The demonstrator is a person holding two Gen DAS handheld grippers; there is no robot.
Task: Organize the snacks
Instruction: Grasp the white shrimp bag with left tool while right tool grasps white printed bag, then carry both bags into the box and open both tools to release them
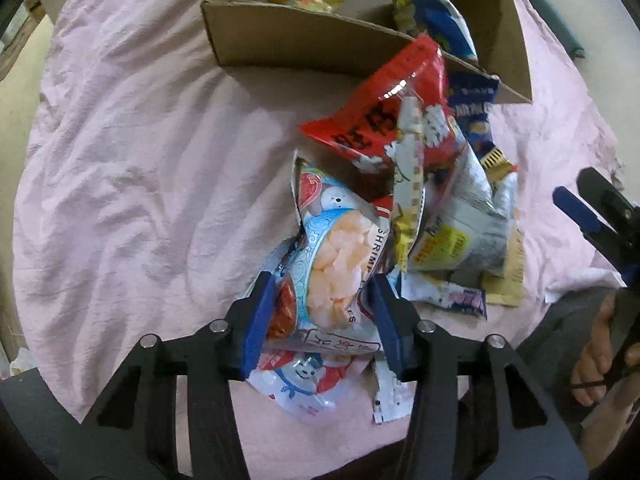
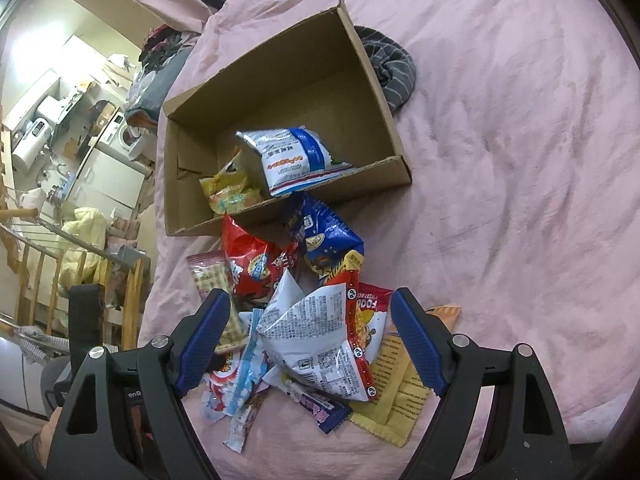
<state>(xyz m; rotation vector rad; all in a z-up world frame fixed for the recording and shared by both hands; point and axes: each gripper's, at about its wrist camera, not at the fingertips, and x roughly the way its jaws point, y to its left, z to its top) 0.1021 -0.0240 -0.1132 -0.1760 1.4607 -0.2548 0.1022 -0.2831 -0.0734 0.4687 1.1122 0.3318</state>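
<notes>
A pile of snack bags lies on a pink sheet in front of a cardboard box (image 1: 280, 36). My left gripper (image 1: 324, 316) has its blue pads on both sides of a shrimp chips bag (image 1: 340, 256), closed on it. Behind it stand a red bag (image 1: 400, 96) and a white and yellow bag (image 1: 460, 232). My right gripper (image 2: 312, 340) is open above the pile, around a white printed bag (image 2: 312, 336). The box (image 2: 280, 100) holds a blue and white bag (image 2: 292, 160) and a yellow bag (image 2: 228, 192). A red bag (image 2: 252, 268) and a dark blue bag (image 2: 328, 240) lie near the box.
The pink sheet (image 1: 140, 160) spreads wide to the left of the pile. A grey striped cloth (image 2: 392, 68) lies behind the box. The bed's left edge drops to a railing and a cluttered room (image 2: 60, 140). The right gripper (image 1: 600, 216) shows at the left wrist view's right edge.
</notes>
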